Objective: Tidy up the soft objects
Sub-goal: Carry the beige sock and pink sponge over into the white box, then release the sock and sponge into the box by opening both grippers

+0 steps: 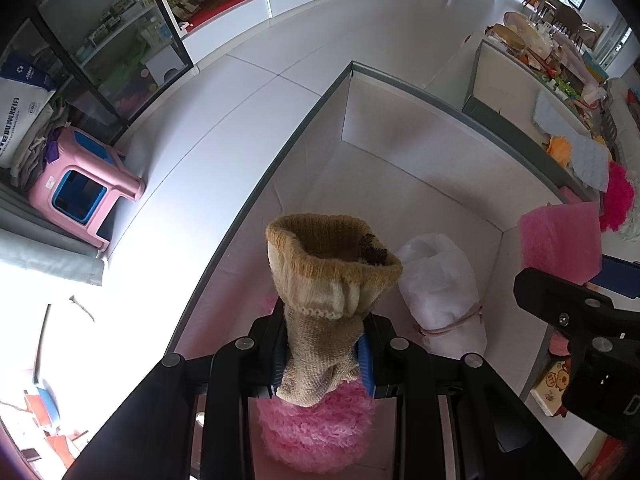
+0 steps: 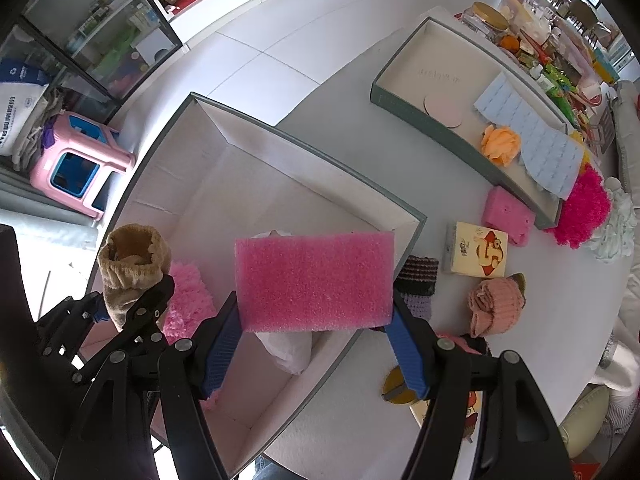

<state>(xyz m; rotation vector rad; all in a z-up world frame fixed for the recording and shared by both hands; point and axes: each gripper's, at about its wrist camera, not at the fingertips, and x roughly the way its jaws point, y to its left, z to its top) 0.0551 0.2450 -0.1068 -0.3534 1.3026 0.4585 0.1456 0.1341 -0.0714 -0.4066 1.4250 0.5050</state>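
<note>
1. While the left gripper [image 1: 326, 354] points down into the big white box with a grey rim [image 1: 256, 196], its blue pads squeeze tight on a tan knitted sock [image 1: 326, 280], whose open cuff stands up above the jaws.
2. Only the left wrist view shows the fluffy pink ball [image 1: 316, 428] right under that sock, and the tied string around the white rolled bag [image 1: 442, 292] lying in the box just beside it.
3. From the left wrist view, the right gripper is only a black piece at the right edge, with a corner of the pink foam sponge block [image 2: 314, 280] showing.
4. Only the right wrist view shows the right gripper [image 2: 314, 336] with its blue fingers [image 2: 222, 344] spread wide, pressing on both ends of that sponge block, held flat above the box.
5. That view also shows the white round table [image 2: 344, 128] to the right of the box: a dark knitted roll [image 2: 418, 280], a yellow card box [image 2: 476, 250], a peach rolled cloth [image 2: 496, 306], a small pink sponge [image 2: 508, 216], and a hot pink pompom [image 2: 584, 208].
6. Farther back on the table sits a shallow grey tray [image 2: 404, 104] with an orange puff [image 2: 500, 146] and a pale blue quilted cloth [image 2: 536, 144].
7. Down on the pale floor at the left stands a pink and blue plastic stool [image 2: 82, 164] next to a glass cabinet [image 2: 96, 28].
</note>
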